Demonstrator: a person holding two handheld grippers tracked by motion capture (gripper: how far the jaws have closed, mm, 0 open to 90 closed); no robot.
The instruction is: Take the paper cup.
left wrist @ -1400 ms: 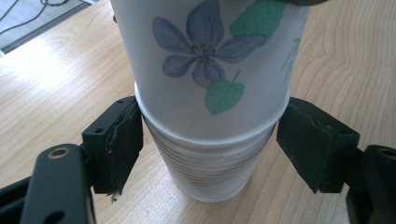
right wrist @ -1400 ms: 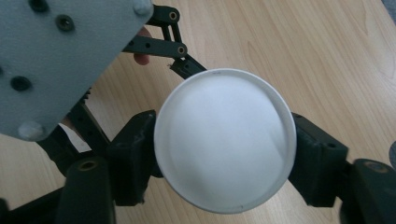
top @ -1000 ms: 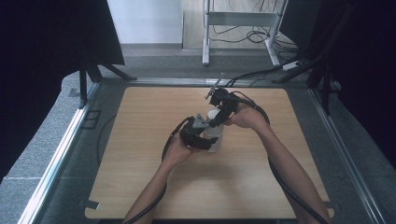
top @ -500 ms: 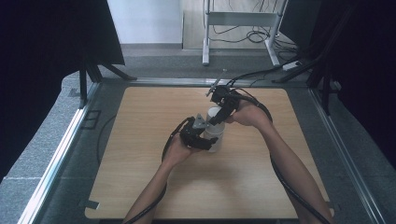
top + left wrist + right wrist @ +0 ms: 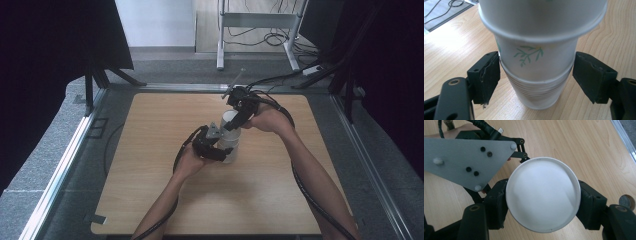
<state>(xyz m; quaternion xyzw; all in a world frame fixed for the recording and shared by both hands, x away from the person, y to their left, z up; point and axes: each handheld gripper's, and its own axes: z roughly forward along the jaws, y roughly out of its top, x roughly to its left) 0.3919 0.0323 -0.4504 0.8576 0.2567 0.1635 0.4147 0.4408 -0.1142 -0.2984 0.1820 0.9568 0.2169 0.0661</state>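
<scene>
A stack of white paper cups [image 5: 230, 149] stands upright in the middle of the wooden table [image 5: 150, 175]. In the left gripper view the stack [image 5: 536, 82] shows several nested rims and a green leaf print. My left gripper [image 5: 219, 150] [image 5: 536, 72] has its jaws pressed on both sides of the stack's lower part. My right gripper [image 5: 236, 116] [image 5: 542, 200] comes from above, shut on the rim of the top cup [image 5: 231, 120] [image 5: 543, 195], whose white inside faces the camera. The left gripper's grey plate [image 5: 461, 157] lies just beside that cup.
Bare wood surrounds the cups on all sides. A metal rail [image 5: 65, 160] frames the table. Black cables [image 5: 280, 107] trail from both grippers. On the floor beyond the far edge stand a metal stand [image 5: 255, 30] and loose wires.
The right gripper has shifted slightly to the right over the stack with the top cup. The left gripper and the stack have stayed put.
</scene>
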